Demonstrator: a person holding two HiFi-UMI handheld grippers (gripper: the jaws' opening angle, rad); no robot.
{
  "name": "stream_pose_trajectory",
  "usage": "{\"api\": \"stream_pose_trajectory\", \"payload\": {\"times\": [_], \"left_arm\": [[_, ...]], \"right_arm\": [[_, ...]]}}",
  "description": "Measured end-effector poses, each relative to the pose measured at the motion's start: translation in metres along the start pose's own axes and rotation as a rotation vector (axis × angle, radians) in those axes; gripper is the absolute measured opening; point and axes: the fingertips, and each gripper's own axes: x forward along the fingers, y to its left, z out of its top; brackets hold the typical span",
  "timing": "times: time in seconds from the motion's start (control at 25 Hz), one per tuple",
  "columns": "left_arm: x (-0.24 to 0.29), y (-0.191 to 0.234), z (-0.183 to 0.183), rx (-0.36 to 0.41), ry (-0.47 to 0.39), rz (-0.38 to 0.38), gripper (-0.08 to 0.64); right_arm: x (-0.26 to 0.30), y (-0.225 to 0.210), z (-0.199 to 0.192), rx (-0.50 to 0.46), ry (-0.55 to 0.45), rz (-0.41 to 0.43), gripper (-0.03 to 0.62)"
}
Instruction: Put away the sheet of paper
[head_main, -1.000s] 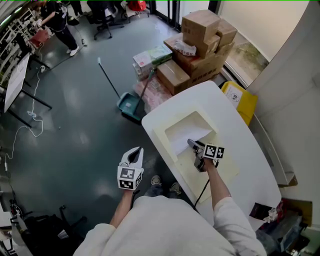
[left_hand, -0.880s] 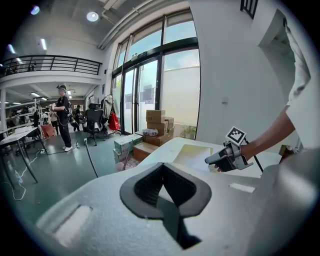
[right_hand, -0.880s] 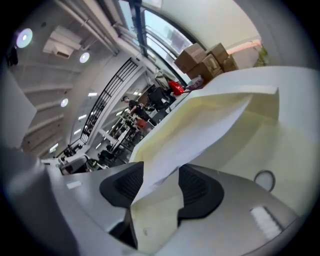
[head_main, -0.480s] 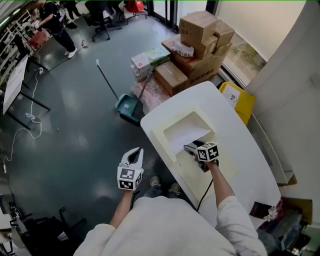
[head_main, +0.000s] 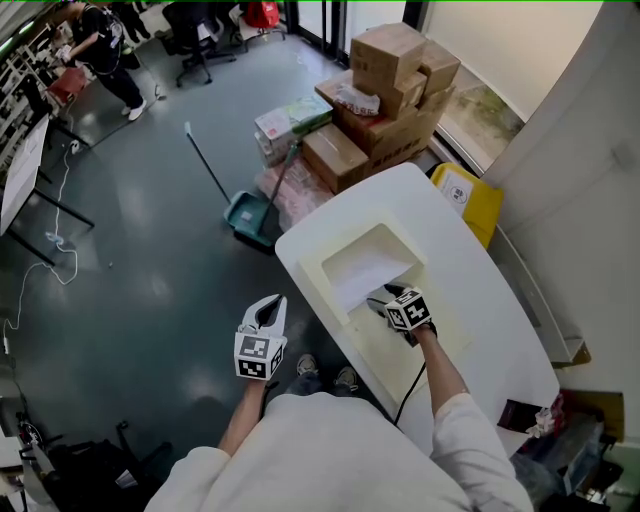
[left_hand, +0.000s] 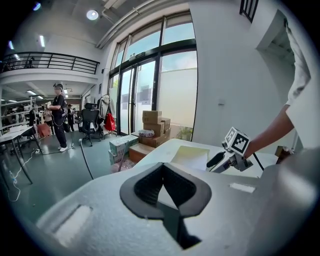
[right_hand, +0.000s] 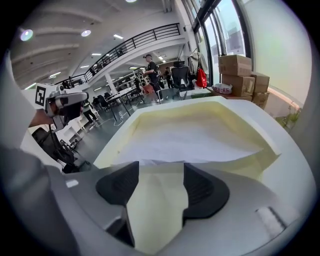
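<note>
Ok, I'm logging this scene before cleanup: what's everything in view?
White oval table: one, white, before the person.
Shallow cream tray: one, cream, on that table.
White sheet of paper: one, white, in that tray.
Brown cardboard boxes: several, brown, stacked beyond the table.
Yellow plastic container: one, yellow, beside the table.
Teal long-handled dustpan: one, teal, on the floor.
Left gripper: one, grey, jaws together, empty, over the floor.
Right gripper: one, grey, jaws opening, empty, at the paper's near edge.
</note>
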Motion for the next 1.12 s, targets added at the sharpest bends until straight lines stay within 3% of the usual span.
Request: {"api": "stream_pose_trajectory", "payload": {"times": [0.2, 0.52, 0.76, 1.12], "left_arm": [[0.009, -0.012, 0.004, 0.011, -0.007, -0.036, 0.006], [0.02, -0.035, 0.006, 0.031, -0.009, -0.102, 0.006], [0.024, -0.051, 0.008, 0.047, -0.006, -0.142, 0.006], [0.029, -0.072, 0.018, 0.078, -0.024, -0.199, 0.006]], "right_arm": [[-0.014, -0.007, -0.014, 0.041, -0.019, -0.049, 0.259], [-0.047, -0.019, -0.026, 0.136, -0.13, -0.184, 0.089], [-0.072, -0.025, -0.035, 0.192, -0.191, -0.276, 0.012], [-0.118, -0.021, -0.026, 0.22, -0.337, -0.405, 0.0]]}}
